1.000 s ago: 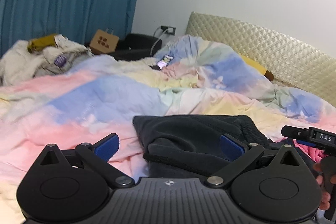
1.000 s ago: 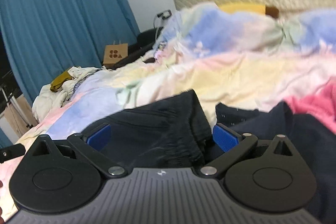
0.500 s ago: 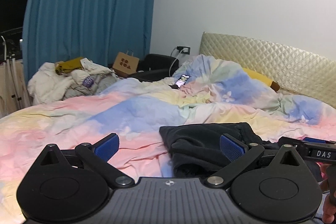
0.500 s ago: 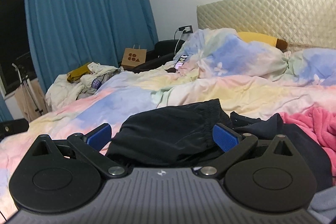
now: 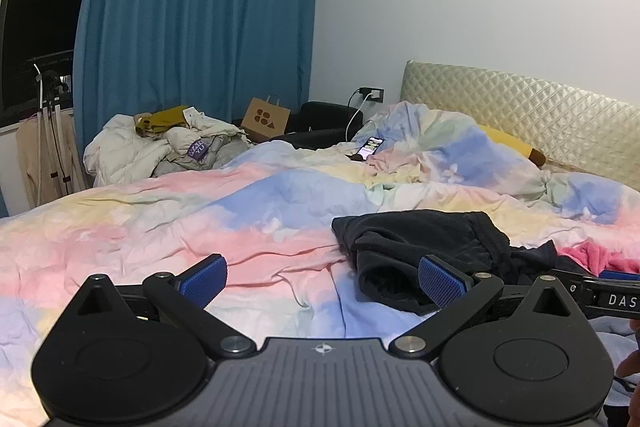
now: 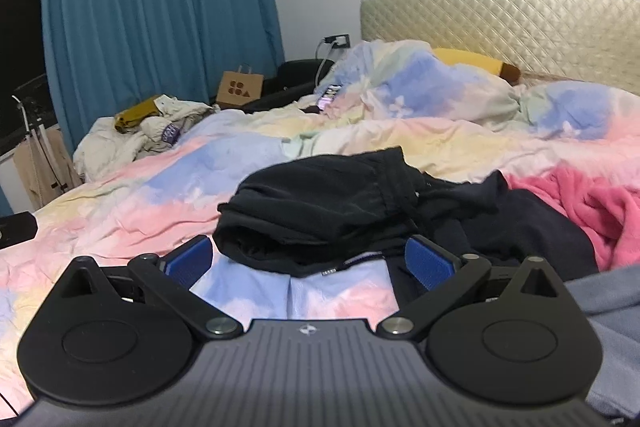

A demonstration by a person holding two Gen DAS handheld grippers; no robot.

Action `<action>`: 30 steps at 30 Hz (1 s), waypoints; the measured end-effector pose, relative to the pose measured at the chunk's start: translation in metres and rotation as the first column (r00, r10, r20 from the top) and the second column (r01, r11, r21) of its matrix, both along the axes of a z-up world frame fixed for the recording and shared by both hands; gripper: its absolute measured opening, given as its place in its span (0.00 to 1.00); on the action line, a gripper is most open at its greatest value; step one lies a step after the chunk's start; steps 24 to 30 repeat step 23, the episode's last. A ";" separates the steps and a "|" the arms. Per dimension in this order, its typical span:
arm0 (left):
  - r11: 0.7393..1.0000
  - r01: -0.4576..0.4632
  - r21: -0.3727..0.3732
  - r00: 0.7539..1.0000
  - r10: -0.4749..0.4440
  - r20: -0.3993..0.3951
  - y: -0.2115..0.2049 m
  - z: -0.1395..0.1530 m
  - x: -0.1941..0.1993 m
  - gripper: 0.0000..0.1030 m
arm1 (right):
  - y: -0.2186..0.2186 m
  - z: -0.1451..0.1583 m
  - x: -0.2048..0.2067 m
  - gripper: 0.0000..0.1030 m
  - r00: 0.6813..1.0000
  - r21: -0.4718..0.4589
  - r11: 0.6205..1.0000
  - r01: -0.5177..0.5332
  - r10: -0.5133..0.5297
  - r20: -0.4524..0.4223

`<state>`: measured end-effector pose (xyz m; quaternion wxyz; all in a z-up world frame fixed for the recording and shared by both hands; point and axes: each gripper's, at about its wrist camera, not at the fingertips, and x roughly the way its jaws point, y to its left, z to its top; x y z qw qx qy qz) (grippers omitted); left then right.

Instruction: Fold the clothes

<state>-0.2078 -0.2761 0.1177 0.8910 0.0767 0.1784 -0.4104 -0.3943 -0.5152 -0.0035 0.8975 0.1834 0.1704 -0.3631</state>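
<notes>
A folded black garment (image 5: 416, 247) lies on the pastel duvet (image 5: 200, 227); it also shows in the right wrist view (image 6: 316, 211). Beside it to the right lie a dark navy garment (image 6: 520, 223) and a pink fleece garment (image 6: 592, 203), whose edge shows in the left wrist view (image 5: 600, 255). My left gripper (image 5: 322, 281) is open and empty, held back from the black garment's left end. My right gripper (image 6: 308, 261) is open and empty, just short of the black garment's near edge. The right gripper's body (image 5: 608, 297) shows at the right edge of the left wrist view.
A phone (image 5: 370, 147) on a charging cable lies on the duvet near the quilted headboard (image 5: 520, 107). A pile of pale clothes (image 5: 160, 151) and a paper bag (image 5: 266, 119) sit by the blue curtain (image 5: 192, 19). A yellow pillow (image 6: 472, 63) lies at the headboard.
Both grippers have drawn back and up from the black garment. It now lies free on the duvet, further from both sets of fingers. More of the room shows.
</notes>
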 end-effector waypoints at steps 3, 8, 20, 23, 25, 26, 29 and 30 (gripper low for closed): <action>1.000 -0.001 0.008 1.000 0.001 -0.003 0.004 -0.004 -0.001 1.00 | 0.004 0.000 -0.002 1.00 1.000 -0.013 1.000 0.019 -0.019 -0.014; 1.000 -0.001 0.016 1.000 0.001 -0.008 0.002 -0.007 0.003 1.00 | 0.004 -0.001 0.000 1.00 0.999 -0.021 0.999 0.030 -0.031 -0.028; 0.999 -0.023 0.036 1.000 0.024 -0.009 -0.002 -0.013 0.013 1.00 | 0.002 -0.001 0.007 1.00 0.997 -0.047 0.998 0.047 -0.049 -0.058; 0.999 -0.024 0.034 1.000 0.024 -0.015 -0.001 -0.014 0.015 1.00 | 0.003 0.000 0.009 1.00 0.996 -0.058 0.997 0.051 -0.055 -0.066; 0.999 -0.024 0.034 1.000 0.024 -0.015 -0.001 -0.014 0.015 1.00 | 0.003 0.000 0.009 1.00 0.996 -0.058 0.997 0.051 -0.055 -0.066; 0.999 -0.024 0.034 1.000 0.024 -0.015 -0.001 -0.014 0.015 1.00 | 0.003 0.000 0.009 1.00 0.996 -0.058 0.997 0.051 -0.055 -0.066; 0.999 -0.024 0.034 1.000 0.024 -0.015 -0.001 -0.014 0.015 1.00 | 0.003 0.000 0.009 1.00 0.996 -0.058 0.997 0.051 -0.055 -0.066; 0.999 -0.024 0.034 1.000 0.024 -0.015 -0.001 -0.014 0.015 1.00 | 0.003 0.000 0.009 1.00 0.996 -0.058 0.997 0.051 -0.055 -0.066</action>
